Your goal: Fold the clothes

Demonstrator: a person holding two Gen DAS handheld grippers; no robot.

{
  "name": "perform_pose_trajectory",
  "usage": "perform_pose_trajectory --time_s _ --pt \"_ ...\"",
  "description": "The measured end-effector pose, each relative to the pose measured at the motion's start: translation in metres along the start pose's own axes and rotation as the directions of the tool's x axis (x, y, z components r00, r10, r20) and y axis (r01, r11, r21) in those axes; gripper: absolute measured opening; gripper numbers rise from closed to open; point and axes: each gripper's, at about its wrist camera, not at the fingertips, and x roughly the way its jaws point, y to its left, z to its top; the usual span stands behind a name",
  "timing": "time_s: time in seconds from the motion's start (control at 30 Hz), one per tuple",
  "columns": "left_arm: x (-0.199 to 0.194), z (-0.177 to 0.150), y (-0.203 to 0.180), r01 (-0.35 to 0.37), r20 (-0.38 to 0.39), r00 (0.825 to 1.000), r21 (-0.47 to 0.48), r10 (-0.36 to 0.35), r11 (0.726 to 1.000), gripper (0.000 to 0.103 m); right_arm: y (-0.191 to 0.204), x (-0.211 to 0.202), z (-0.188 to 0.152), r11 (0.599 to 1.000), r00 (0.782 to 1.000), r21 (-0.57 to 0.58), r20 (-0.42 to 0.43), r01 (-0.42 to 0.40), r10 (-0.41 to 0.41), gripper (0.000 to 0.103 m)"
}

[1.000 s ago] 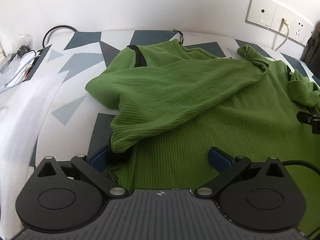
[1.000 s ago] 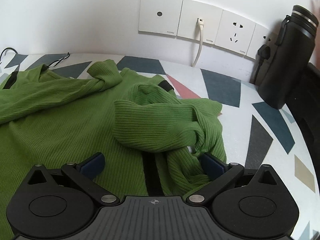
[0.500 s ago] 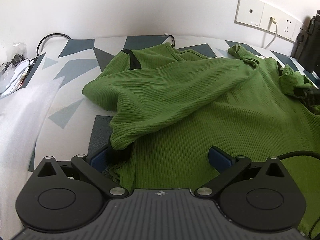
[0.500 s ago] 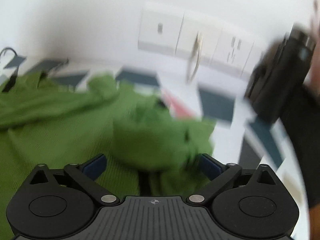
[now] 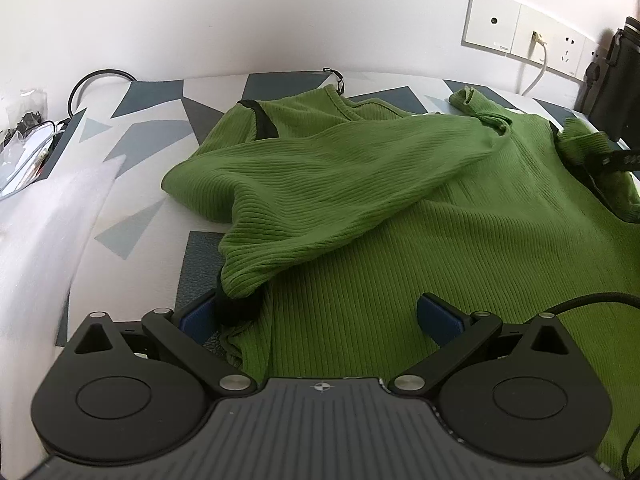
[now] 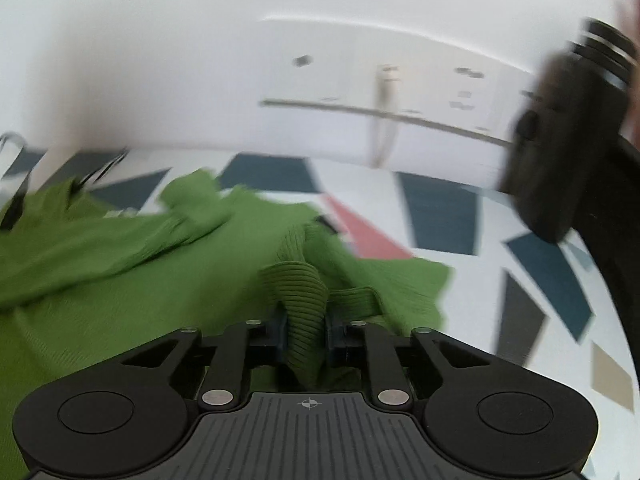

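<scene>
Sweater (image 6: 304,300) fold clamped in right gripper (image 6: 305,334) fingers; left gripper (image 5: 320,316) fingers apart, empty.

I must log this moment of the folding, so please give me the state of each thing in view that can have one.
green sweater: spread on the table, not yet folded, one sleeve laid across the body
left gripper: jaws open, low over the sweater's hem
right gripper: jaws shut on a bunched fold of the sweater
white cable: plugged into the wall socket
black bottle: upright by the wall
</scene>
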Motion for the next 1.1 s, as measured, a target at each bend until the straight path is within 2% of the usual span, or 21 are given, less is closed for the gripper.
perform_pose_trajectory --time_s 0.07,0.13,0.27,0.3,0.33,0.37,0.43,0.5,0.6,0.67,0.77,0.9,0.93,0.97,1.03,1.1 --pt "0.0 0.0 0.0 -0.001 -0.002 1.0 -0.001 0.001 1.0 0.103 -0.021 -0.006 0.001 0.997 0.999 0.068 0.023 0.037 -0.039 0.015" --pt "0.0 0.001 -0.001 -0.003 -0.005 1.0 -0.002 0.003 1.0 0.103 -0.043 -0.01 0.001 0.985 0.993 0.135 0.035 0.105 -0.111 0.015" --pt "0.001 0.001 -0.001 -0.006 -0.008 1.0 -0.005 0.006 1.0 0.103 -0.091 -0.012 -0.003 0.927 0.959 0.262 0.018 0.267 -0.282 0.015" --pt "0.001 0.001 -0.001 -0.006 -0.009 1.0 -0.006 0.006 1.0 0.103 -0.099 -0.011 -0.005 0.917 0.954 0.276 -0.002 0.289 -0.3 0.016" --pt "0.001 0.001 -0.001 -0.007 -0.009 1.0 -0.006 0.007 1.0 0.103 -0.103 -0.01 -0.006 0.912 0.952 0.28 -0.019 0.299 -0.306 0.022" --pt "0.001 0.001 -0.001 -0.008 -0.008 1.0 -0.007 0.008 1.0 0.103 -0.106 -0.011 -0.007 0.91 0.95 0.279 -0.03 0.305 -0.309 0.035" --pt "0.001 0.001 -0.001 -0.01 -0.008 1.0 -0.009 0.01 1.0 0.103 -0.107 -0.015 -0.01 0.912 0.949 0.269 -0.027 0.31 -0.315 0.049" --pt "0.001 0.001 -0.002 -0.013 -0.007 1.0 -0.012 0.013 1.0 0.103 -0.097 -0.024 -0.01 0.932 0.955 0.23 0.033 0.279 -0.294 0.052" --pt "0.001 0.002 -0.002 -0.016 -0.009 1.0 -0.015 0.016 1.0 0.103 -0.072 -0.021 -0.006 0.98 0.982 0.113 0.077 0.163 -0.172 0.053" --pt "0.001 0.002 -0.001 -0.015 -0.011 1.0 -0.014 0.015 1.0 0.103 -0.06 -0.009 -0.006 0.992 0.993 0.055 0.043 0.109 -0.112 0.049" --pt "0.001 0.002 -0.001 -0.013 -0.009 1.0 -0.012 0.013 1.0 0.103 -0.058 0.007 -0.006 0.995 0.998 0.071 -0.007 0.066 -0.065 0.042" --pt "0.001 0.001 0.0 -0.013 -0.003 1.0 -0.012 0.012 1.0 0.103 -0.055 0.028 -0.006 0.995 0.997 0.096 -0.073 0.008 -0.002 0.038" --pt "0.001 0.001 0.0 -0.013 -0.003 1.0 -0.013 0.013 1.0 0.103 -0.054 0.03 -0.006 0.996 0.997 0.088 -0.077 -0.003 0.01 0.027" --pt "0.001 0.001 0.0 -0.014 -0.003 1.0 -0.013 0.014 1.0 0.103 -0.052 0.028 -0.005 0.997 0.997 0.078 -0.075 -0.023 0.029 0.004" --pt "0.001 0.001 0.0 -0.015 -0.006 1.0 -0.014 0.015 1.0 0.103 -0.054 0.029 -0.001 0.997 0.996 0.075 -0.079 -0.033 0.039 0.004" --pt "0.002 0.002 0.0 -0.016 -0.008 1.0 -0.015 0.016 1.0 0.103 -0.056 0.032 0.004 0.998 0.997 0.057 -0.076 0.0 0.004 0.003"
